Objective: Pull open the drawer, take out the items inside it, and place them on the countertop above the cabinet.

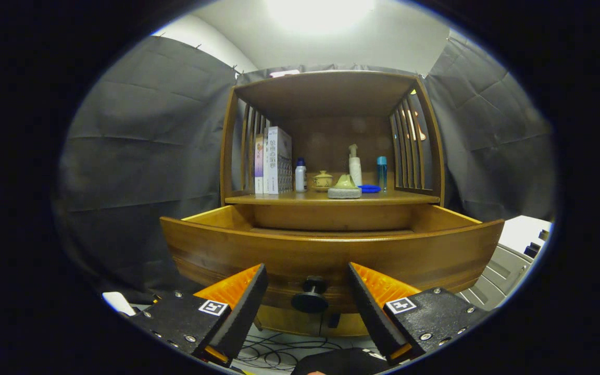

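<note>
Tongs (308, 284) spread wide, holding nothing, the drawer knob (310, 297) between the fingers but untouched. Beyond, the wooden drawer (331, 250) stands pulled open. Above it, the worktop (279, 199) carries boxes (274, 160), bottles (354, 165) and a small jar (323, 180).

No readable text; blurred print on the boxes (274, 160), square markers on the gripper (308, 275).

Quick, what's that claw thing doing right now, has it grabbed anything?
Gripper: open, holding nothing; the drawer knob sits between its fingers, untouched.
</note>
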